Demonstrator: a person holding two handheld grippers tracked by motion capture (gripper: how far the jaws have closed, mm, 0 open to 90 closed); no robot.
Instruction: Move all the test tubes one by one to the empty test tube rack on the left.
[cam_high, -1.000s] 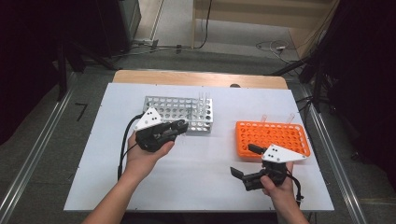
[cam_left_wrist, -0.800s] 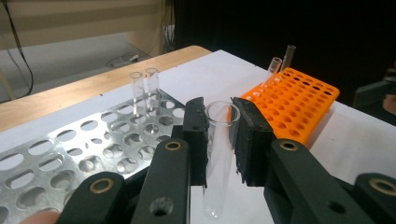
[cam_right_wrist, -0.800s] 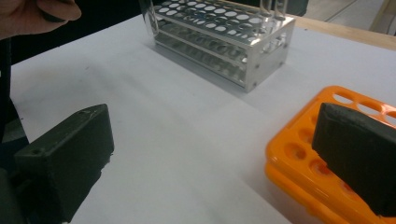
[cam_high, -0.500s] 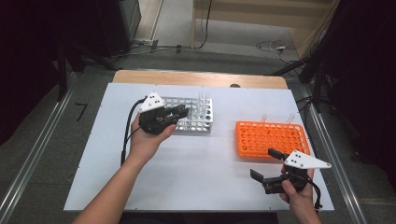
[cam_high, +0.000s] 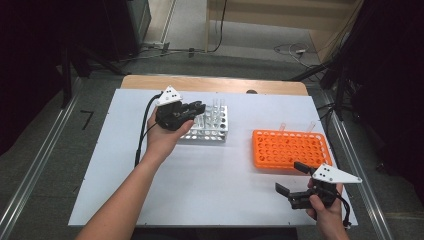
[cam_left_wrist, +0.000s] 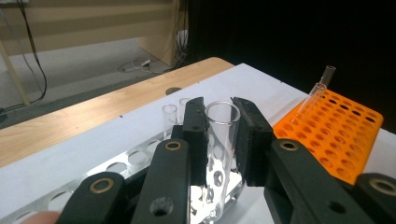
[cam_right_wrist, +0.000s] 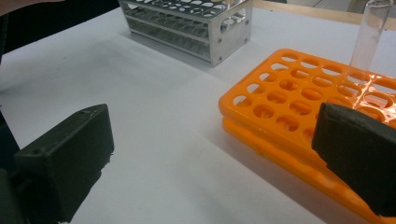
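So left hand-held gripper (cam_left_wrist: 219, 140) pinching a glass tube (cam_left_wrist: 220, 140) over the metal rack (cam_high: 212, 131) at 11 o'clock | right hand-held gripper (cam_high: 296, 178) spread, idle | risk: tube slips (smooth glass), cracks on bench (cam_high: 210, 185)

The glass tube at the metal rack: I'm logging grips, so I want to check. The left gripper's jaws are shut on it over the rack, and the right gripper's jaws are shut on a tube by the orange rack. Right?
Not quite. The right gripper holds nothing: the right gripper view shows its jaws wide apart beside the orange rack. The left gripper is indeed shut on the glass tube over the metal rack.
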